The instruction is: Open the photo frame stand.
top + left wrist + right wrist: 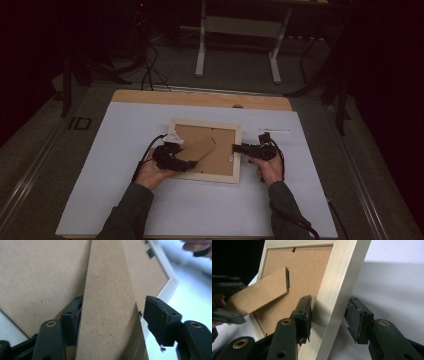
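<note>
Picture frame: lies face down on the white table, hardboard back up.
Easel stand: hinged fibreboard strut, swung up off the back.
Left gripper: jaws straddle the strut; whether the pads press on it cannot be told.
Right gripper: jaws apart around the pale wooden rail; right pad clear of it.
Handling: likely light and stiff; the strut hinge looks weak and any glass is fragile, so grip the rail.

L gripper fingers parted, pointing right; R gripper fingers parted, pointing left; both forearms from near edge.
</note>
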Demonstrator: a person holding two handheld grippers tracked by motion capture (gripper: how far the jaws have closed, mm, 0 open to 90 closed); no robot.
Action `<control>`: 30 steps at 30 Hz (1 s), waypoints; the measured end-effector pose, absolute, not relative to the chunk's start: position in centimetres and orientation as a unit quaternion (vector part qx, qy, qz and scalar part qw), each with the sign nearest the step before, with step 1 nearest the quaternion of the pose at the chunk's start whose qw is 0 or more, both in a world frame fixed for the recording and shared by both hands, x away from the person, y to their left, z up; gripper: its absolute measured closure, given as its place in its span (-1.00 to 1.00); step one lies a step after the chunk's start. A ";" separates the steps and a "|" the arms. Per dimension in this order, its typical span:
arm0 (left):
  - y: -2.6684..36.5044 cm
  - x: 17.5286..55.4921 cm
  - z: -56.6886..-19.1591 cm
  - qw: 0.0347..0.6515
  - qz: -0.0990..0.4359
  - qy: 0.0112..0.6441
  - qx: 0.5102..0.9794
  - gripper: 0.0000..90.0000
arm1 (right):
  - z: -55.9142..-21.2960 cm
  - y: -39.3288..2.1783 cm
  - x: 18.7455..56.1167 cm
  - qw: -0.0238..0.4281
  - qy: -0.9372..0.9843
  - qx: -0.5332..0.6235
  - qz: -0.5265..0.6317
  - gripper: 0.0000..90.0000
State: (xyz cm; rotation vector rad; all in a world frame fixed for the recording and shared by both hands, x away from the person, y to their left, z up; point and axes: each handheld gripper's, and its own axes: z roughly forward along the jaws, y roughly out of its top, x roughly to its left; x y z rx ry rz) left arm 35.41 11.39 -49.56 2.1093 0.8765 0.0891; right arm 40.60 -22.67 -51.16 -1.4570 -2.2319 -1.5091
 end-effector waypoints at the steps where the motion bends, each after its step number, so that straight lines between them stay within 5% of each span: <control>1: 11.5 35.5 -49.5 0.421 0.026 0.354 0.835 -0.16 | -51.2 -22.7 40.6 0.039 -0.729 -0.476 -0.491 0.25; 10: 11.8 35.6 -49.3 0.419 0.013 0.352 0.837 0.07 | -50.7 -22.5 40.4 0.027 -0.733 -0.466 -0.495 0.26; 30: 11.1 35.0 -48.7 0.397 0.068 0.338 0.851 0.10 | -49.5 -22.3 40.0 -0.006 -0.735 -0.457 -0.501 0.30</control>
